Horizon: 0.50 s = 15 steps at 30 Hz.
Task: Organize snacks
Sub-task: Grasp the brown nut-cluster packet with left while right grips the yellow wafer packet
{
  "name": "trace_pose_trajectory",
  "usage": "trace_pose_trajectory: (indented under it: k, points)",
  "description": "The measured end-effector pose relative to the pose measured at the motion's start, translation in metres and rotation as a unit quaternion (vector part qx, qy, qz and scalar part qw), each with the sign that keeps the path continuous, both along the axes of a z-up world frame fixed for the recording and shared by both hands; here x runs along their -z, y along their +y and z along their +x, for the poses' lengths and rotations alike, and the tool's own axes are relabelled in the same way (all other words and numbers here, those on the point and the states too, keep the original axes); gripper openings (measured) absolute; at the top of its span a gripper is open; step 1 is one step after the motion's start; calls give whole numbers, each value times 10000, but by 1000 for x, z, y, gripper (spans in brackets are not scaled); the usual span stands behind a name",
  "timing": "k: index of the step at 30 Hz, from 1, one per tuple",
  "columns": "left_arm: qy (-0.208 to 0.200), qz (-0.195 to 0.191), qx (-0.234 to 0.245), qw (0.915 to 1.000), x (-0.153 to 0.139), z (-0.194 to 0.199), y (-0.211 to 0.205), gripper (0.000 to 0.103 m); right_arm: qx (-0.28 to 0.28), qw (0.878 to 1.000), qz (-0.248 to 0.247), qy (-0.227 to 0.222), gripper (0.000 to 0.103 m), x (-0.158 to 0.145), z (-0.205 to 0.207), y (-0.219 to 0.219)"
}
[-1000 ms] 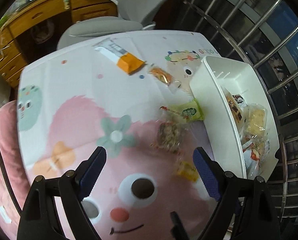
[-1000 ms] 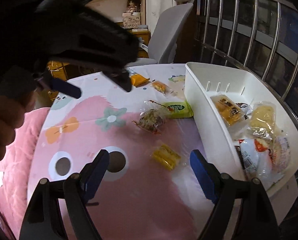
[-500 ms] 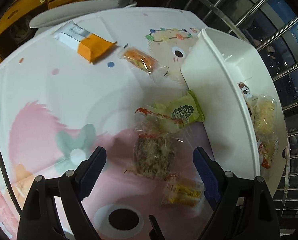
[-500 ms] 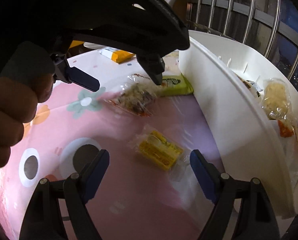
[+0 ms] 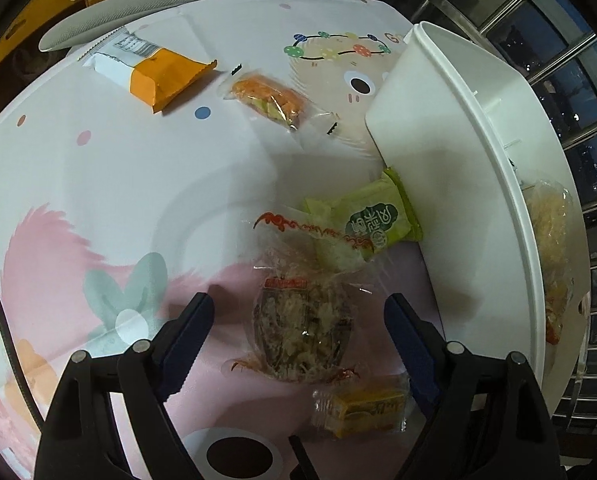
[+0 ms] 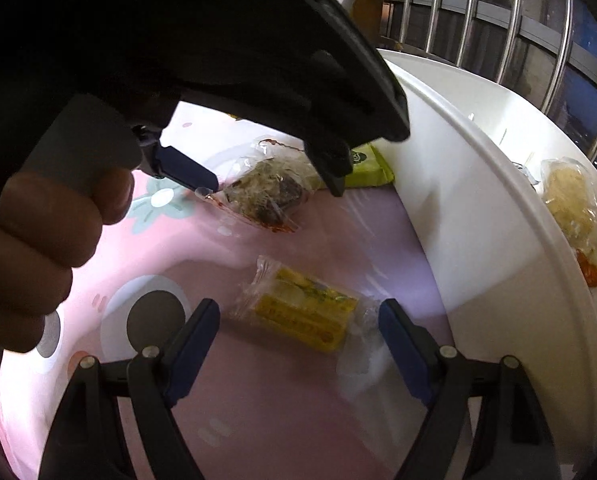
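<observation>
- Two hand-held grippers, both lower over the snacks than a second ago, each now framing its own packet on the pink cartoon tablecloth (image 5: 98, 184).
- Left gripper (image 5: 298, 312): jaws apart and closing, straddling the clear-wrapped brown flaky pastry (image 5: 302, 336) at lower centre of the left wrist view; pads not yet pressing on the wrapper.
- Same left gripper seen from the right wrist view at upper centre, one blue finger tip just at the pastry wrapper's edge, with the person's hand (image 6: 38, 248) on the handle at left of frame.
- Right gripper (image 6: 298, 316): jaws apart, either side of the yellow wrapped snack (image 6: 302, 312) at lower centre; crinkled wrapper end close to the right finger, contact not clear.
- Green packet (image 5: 370, 220) at centre right, lying against the wall of the white bin (image 5: 458, 152), partly under the pastry's wrapper.
- Orange-and-white packet (image 5: 158, 76) and orange clear-wrapped snack (image 5: 270, 96) in the upper part of the frame, untouched.
- Several snacks already inside the bin at right edge.
- Meaning for the task, as a judgement: approach finished, two grasps about to start; four packets left on the table to move into the bin.
</observation>
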<state>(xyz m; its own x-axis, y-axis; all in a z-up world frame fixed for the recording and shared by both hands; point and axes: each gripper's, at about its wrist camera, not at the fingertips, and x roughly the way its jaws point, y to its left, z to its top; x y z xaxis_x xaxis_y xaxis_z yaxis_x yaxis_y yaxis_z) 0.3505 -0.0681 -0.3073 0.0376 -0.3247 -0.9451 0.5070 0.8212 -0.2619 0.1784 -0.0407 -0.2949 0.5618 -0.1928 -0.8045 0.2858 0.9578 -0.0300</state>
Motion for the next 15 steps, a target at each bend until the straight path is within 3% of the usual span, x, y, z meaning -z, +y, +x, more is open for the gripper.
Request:
trace_pose_trajectory:
  k: [6, 15]
  points:
    - [-14, -10, -116, 9999, -4, 1, -8, 58, -164, 9998, -37, -127, 70, -1, 3, -3]
    - [180, -77, -371, 9991, -5, 4, 3, 53, -187, 9998, 7, -55, 57, -4, -2, -2]
